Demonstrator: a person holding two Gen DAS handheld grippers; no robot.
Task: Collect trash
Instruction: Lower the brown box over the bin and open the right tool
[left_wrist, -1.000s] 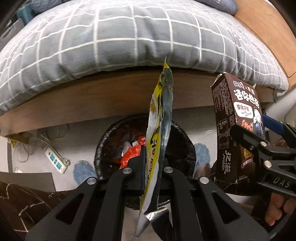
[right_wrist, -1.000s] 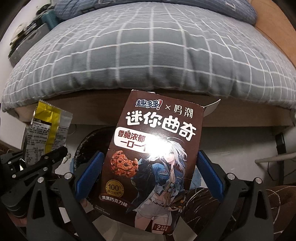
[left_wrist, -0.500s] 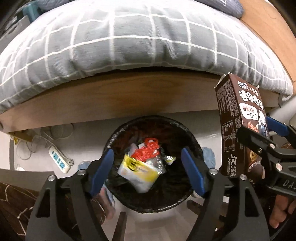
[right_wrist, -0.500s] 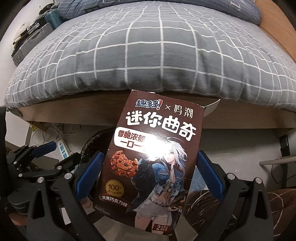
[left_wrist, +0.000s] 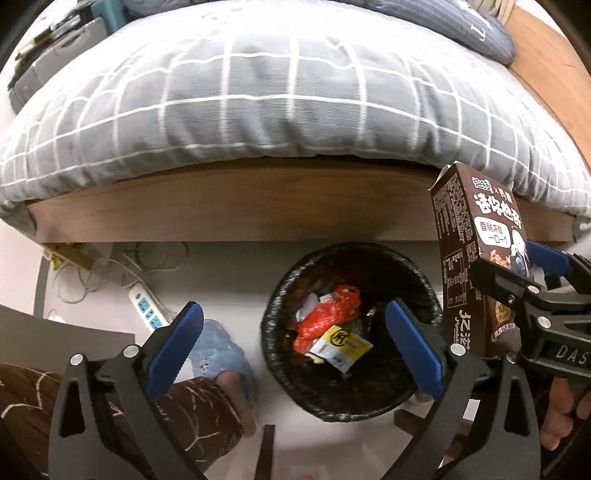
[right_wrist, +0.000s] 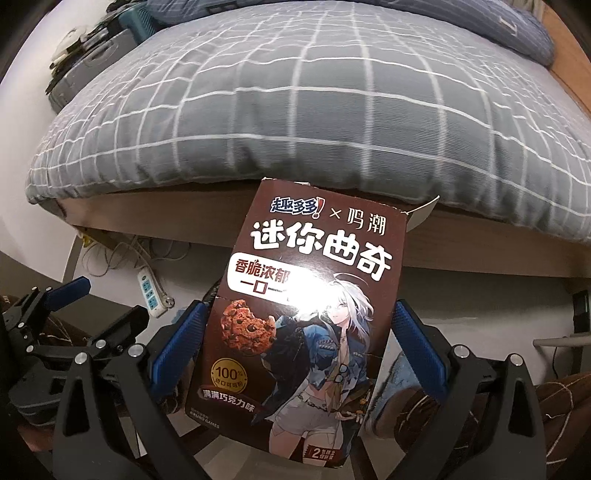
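Blue pads first: the left gripper (left_wrist: 291, 328) has its jaws opening, already spread really wide, and nothing sits between them, just bare floor and the near edge of the bin below. Right next to it on the right side of the left wrist view, the right gripper (right_wrist: 295, 343) is clamped on a brown cookie box (right_wrist: 306, 306), one blue pad on each side edge, box standing upright with its top flap popped open. From the left camera you get the same cookie box (left_wrist: 476, 266) side-on, hanging just beside the bin rim and not over the opening yet. A bit lower there's a leg in brown patterned trousers (left_wrist: 192, 410) and a foot in a light blue slipper (left_wrist: 218, 350), planted left of the bin. Then the black-lined trash bin (left_wrist: 280, 354) on the pale floor, and inside it a yellow and white snack wrapper (left_wrist: 340, 347) lying on top of a crumpled red bag (left_wrist: 328, 317) and some other scraps. Further left on the floor, a white power strip (left_wrist: 147, 310) with tangled cables. Behind all that, the wooden bed frame (left_wrist: 240, 210), and the grey checked duvet (left_wrist: 277, 99) bulging over it.
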